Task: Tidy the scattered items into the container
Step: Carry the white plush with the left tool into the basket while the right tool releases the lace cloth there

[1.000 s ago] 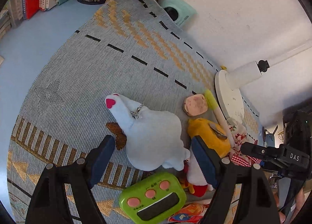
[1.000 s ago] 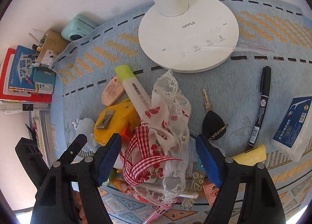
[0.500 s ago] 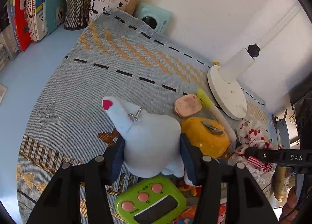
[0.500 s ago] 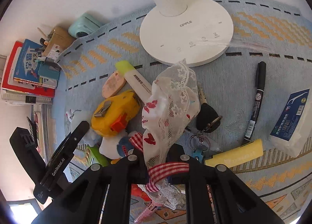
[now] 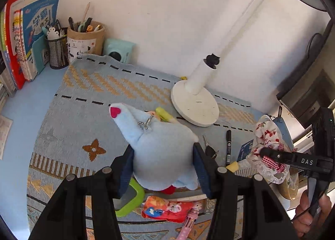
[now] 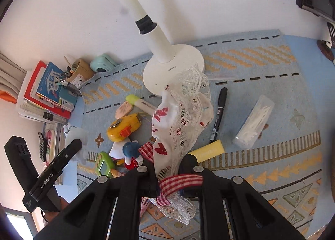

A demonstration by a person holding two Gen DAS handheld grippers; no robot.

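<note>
Left of the lamp base (image 5: 194,106), books (image 5: 25,37) and pen cups (image 5: 83,39) line the white wall. Your left gripper (image 5: 163,156) squeezes the blue plush (image 5: 159,148) above the patterned mat (image 5: 88,93); right of the base, your right gripper (image 6: 167,168) pinches the lace pouch (image 6: 182,118).

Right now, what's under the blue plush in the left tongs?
Under the blue plush: the green timer's corner and a red bit. The rest is covered.

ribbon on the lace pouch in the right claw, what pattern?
Red-and-white gingham ribbon on the floral lace pouch; clearest in the right wrist view.
</note>
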